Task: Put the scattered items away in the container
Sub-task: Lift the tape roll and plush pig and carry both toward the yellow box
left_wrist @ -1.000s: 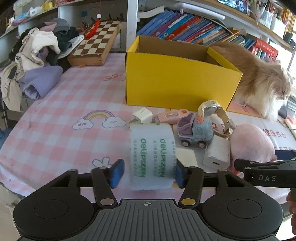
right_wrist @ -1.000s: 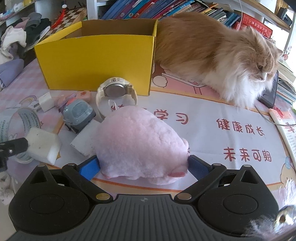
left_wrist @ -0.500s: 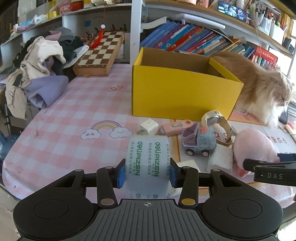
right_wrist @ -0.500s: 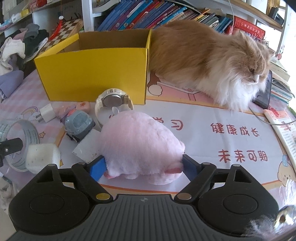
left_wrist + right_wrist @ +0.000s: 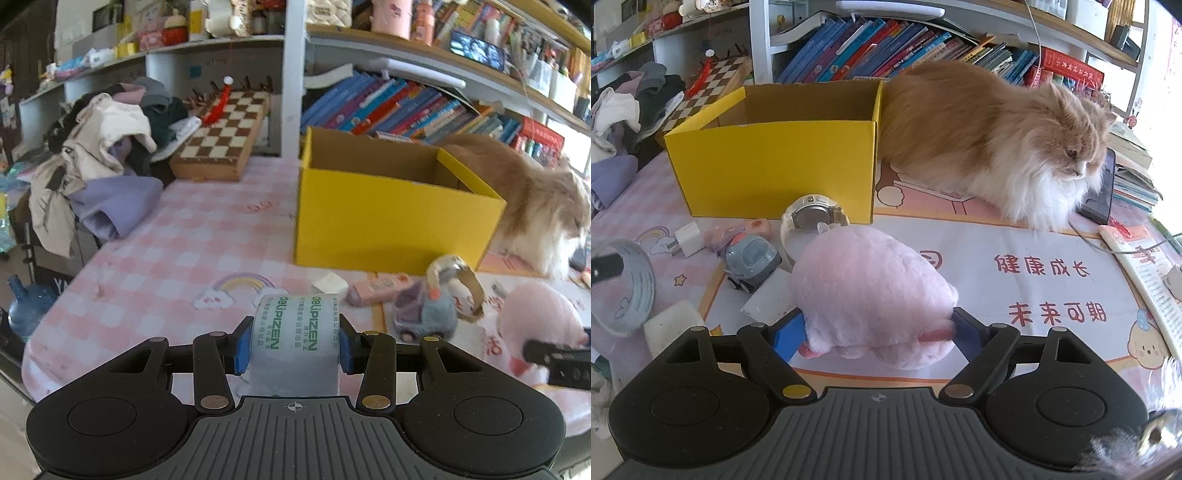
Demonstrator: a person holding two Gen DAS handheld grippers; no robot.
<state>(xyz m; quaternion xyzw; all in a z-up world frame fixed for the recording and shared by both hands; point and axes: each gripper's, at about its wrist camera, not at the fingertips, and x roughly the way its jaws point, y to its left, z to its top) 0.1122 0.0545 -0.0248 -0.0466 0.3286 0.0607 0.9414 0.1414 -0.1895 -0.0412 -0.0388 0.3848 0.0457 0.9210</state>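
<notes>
Left gripper (image 5: pixel 293 345): both blue pads pressed flat against the ends of the tape roll (image 5: pixel 294 338), roll clamped between them, green lettering facing the camera, lifted clear of the pink checked tablecloth (image 5: pixel 166 258).

Right gripper (image 5: pixel 875 332): jaws drawn in against the sides of the pink plush toy (image 5: pixel 871 291), pads sunk into the fur. Can't tell if the plush is off the table.

Ahead of the left gripper and slightly right: white plug adapter (image 5: pixel 330 285), then pink eraser (image 5: pixel 380 288). Further right, grey toy car (image 5: pixel 428 317) with the wristwatch (image 5: pixel 456 284) just behind it.

Yellow box (image 5: pixel 391 221), the container, sits beyond those items, ahead-right of the left gripper and ahead-left of the right gripper. Top open; visible part of the interior shows bare cardboard.

From the right wrist view: white block (image 5: pixel 674 325) near the left pad, a flat white piece (image 5: pixel 768 299) between toy car and plush.

Orange-white cat (image 5: pixel 990 144) lies ahead of the right gripper, touching the box's right side. Phone (image 5: pixel 1102 195) just right of the cat.

Far left of the left gripper: clothes pile (image 5: pixel 99 155), chessboard (image 5: pixel 221 136) behind it.
</notes>
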